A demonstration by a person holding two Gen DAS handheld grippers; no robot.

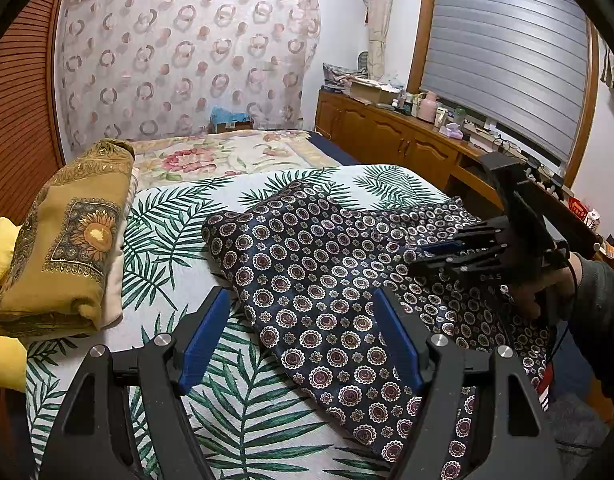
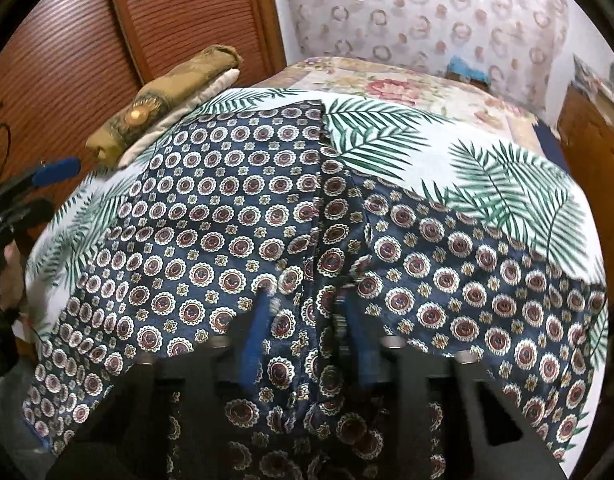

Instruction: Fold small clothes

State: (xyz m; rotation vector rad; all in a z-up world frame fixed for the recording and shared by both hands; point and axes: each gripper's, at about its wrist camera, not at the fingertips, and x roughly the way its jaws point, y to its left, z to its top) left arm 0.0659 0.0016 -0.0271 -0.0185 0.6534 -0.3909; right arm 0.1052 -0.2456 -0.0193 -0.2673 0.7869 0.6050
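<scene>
A navy patterned garment [image 1: 327, 264], covered in small round medallions, lies spread on the palm-leaf bedspread [image 1: 179, 216] that covers the near end of the bed. It looks like shorts or a skirt, though I cannot tell which. The right gripper [image 2: 307, 292] has its blue fingers [image 2: 259, 320] drawn in narrow, with a raised fold of the navy cloth bunched between them near the garment's middle seam. The left gripper [image 1: 299, 308] hovers over the garment's near edge, its jaws standing wide with nothing between them. To the garment's left, at the bedspread's edge, sits a folded mustard sunflower-print cloth [image 1: 67, 248] on top of a pale folded piece. Beyond the bedspread lies a floral quilt [image 1: 227, 156].
</scene>
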